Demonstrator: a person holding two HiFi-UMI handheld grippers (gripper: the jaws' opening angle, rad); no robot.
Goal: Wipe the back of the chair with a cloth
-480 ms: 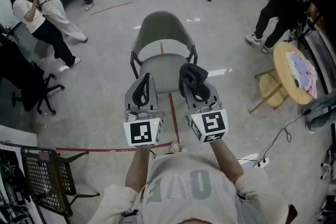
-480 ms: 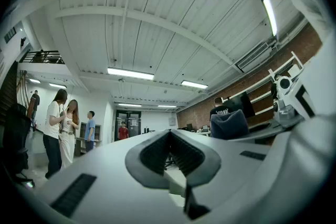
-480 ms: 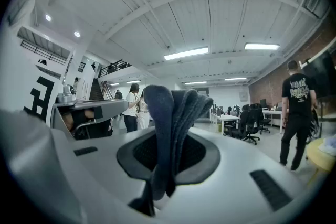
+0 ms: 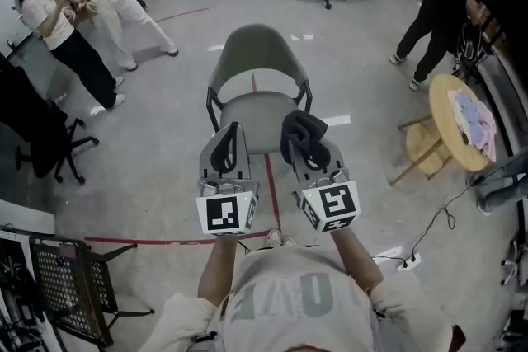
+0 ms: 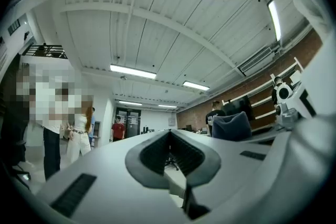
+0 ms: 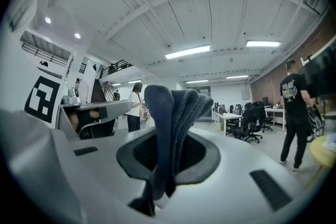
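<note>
In the head view I see both grippers side by side, tips pointing away from me. The left gripper (image 4: 224, 146) has its jaws brought together with nothing between them. The right gripper (image 4: 305, 148) is clamped on a dark cloth (image 4: 299, 128), which bunches up past its jaw tips. The grey chair (image 4: 257, 53) stands just beyond both sets of jaws, its seat nearest the tips and its curved back farther out. The cloth is apart from that back. A red floor line (image 4: 272, 177) runs under the jaws towards the chair.

In the left gripper view, the dark pads (image 5: 157, 152) meet in a narrow V and I see nothing held. The cloth shows off to the right of these jaws, level with them.

In the right gripper view, the jaws are closed on the folded blue-grey cloth. It stands upright between the pads (image 6: 202, 155) and rises well above them. The left gripper's marker cube (image 6: 41, 97) sits to the left of these jaws.
</note>
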